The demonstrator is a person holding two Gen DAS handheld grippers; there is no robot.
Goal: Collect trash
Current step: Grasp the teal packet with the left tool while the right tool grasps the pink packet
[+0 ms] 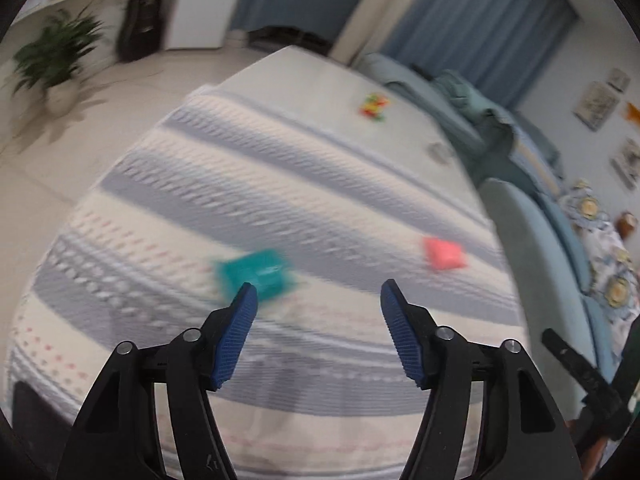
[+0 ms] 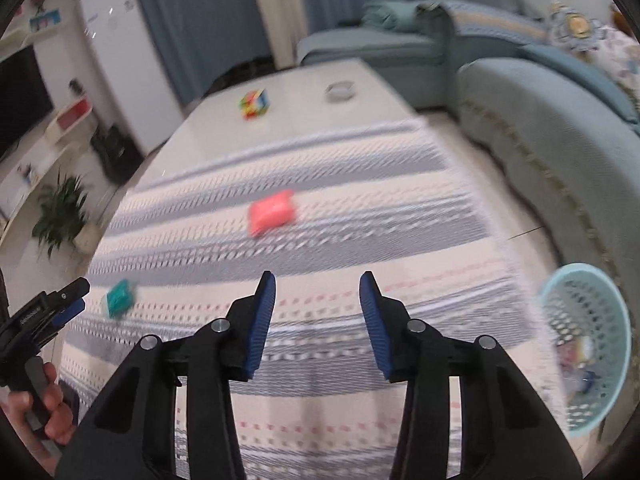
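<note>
Two small packets lie on the striped cloth that covers the near half of the desk [image 2: 224,120], both blurred, so what they hold cannot be read. Toward the left edge sits the teal packet [image 2: 119,298], just ahead of the left gripper [image 1: 318,290], whose jaws stand spread with nothing between them; a hand [image 2: 44,412] grips its handle at the left of the right wrist view. Nearer the middle of the cloth lies the pink packet [image 2: 272,211], apart from the teal one and ahead of the right gripper [image 2: 318,280], whose jaws are also apart and empty. On the bare far part of the desk stand a coloured puzzle cube [image 2: 254,104] and, to its right, what looks like a glass ashtray [image 2: 340,91]. Off the desk's right edge a pale blue mesh basket [image 2: 588,344] stands on the floor beside the sofa [image 2: 540,128], with some scraps inside.
</note>
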